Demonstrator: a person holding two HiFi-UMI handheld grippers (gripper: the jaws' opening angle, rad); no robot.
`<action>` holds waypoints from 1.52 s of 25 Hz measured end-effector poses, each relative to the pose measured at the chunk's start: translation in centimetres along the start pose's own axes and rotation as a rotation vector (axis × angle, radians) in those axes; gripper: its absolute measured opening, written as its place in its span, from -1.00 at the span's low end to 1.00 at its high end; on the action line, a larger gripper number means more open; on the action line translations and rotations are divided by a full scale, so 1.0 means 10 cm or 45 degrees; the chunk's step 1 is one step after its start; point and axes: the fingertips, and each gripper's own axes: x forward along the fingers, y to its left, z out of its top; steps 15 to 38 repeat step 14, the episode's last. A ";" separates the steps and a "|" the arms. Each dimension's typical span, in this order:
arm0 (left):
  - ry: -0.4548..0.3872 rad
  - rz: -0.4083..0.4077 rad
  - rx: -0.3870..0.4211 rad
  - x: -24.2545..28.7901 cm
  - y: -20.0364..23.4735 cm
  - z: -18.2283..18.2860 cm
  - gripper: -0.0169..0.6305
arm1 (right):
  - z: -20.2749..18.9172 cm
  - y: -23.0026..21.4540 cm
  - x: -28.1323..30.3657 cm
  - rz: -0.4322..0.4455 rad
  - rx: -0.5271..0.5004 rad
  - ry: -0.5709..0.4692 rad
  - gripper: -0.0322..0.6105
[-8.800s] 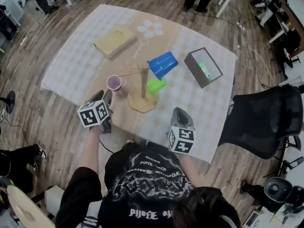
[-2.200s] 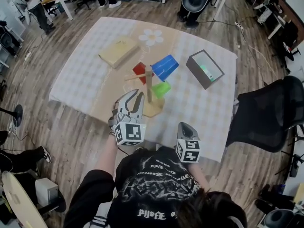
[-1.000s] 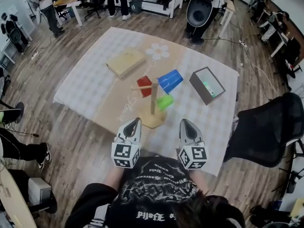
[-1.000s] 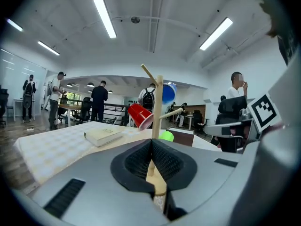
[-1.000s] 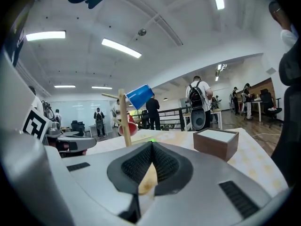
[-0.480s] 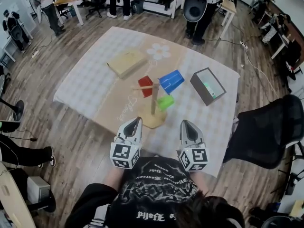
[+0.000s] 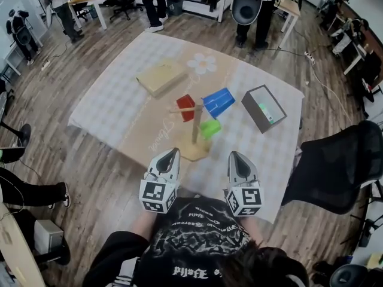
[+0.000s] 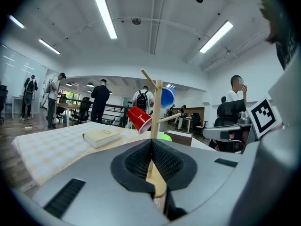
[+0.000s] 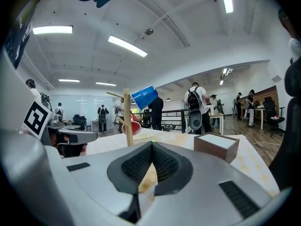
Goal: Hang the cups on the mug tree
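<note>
From the head view, your left gripper (image 7: 173, 153) and right gripper (image 7: 233, 156) sit side by side at the near edge of the table, each with smooth grey shells tapering to a point and a marker cube at the back. Both are clenched and empty. Just beyond their tips stands the wooden mug tree (image 7: 195, 124): a slim round post on a flat, pale, many-sided base with thin pegs. A glossy red cup (image 7: 185, 104) hangs on the left peg, a larger blue cup (image 7: 218, 102) on the upper right one and a small green cup (image 7: 210, 128) lower right. The tablecloth (image 7: 108, 103) is pale and checked, with a tan strip bearing a white flower. A flat tan book (image 7: 160, 78) lies far left, and a dark brown open box (image 7: 263, 108) with a white inside lies to the right.

In the left gripper view, your ribbed black pads meet in a closed seam with nothing between them. The post rises straight behind them, and the red cup (image 8: 139, 118) tilts mouth-down on its peg.

In the right gripper view, the pads are likewise pressed together on nothing. The tapered blue cup (image 9: 144, 97) hangs tilted at the top of the post, and the box (image 9: 216, 146) is to the right.
</note>
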 end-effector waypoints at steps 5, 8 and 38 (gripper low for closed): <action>-0.001 -0.001 0.002 -0.02 0.01 0.02 -0.89 | -0.01 0.03 0.00 0.003 -0.009 0.012 -0.88; 0.002 -0.004 0.008 0.01 0.00 0.00 -0.89 | -0.02 0.01 0.02 0.007 -0.008 0.012 -0.88; 0.010 -0.012 0.019 0.06 -0.03 -0.02 -0.89 | -0.06 -0.02 0.04 0.008 -0.006 0.018 -0.88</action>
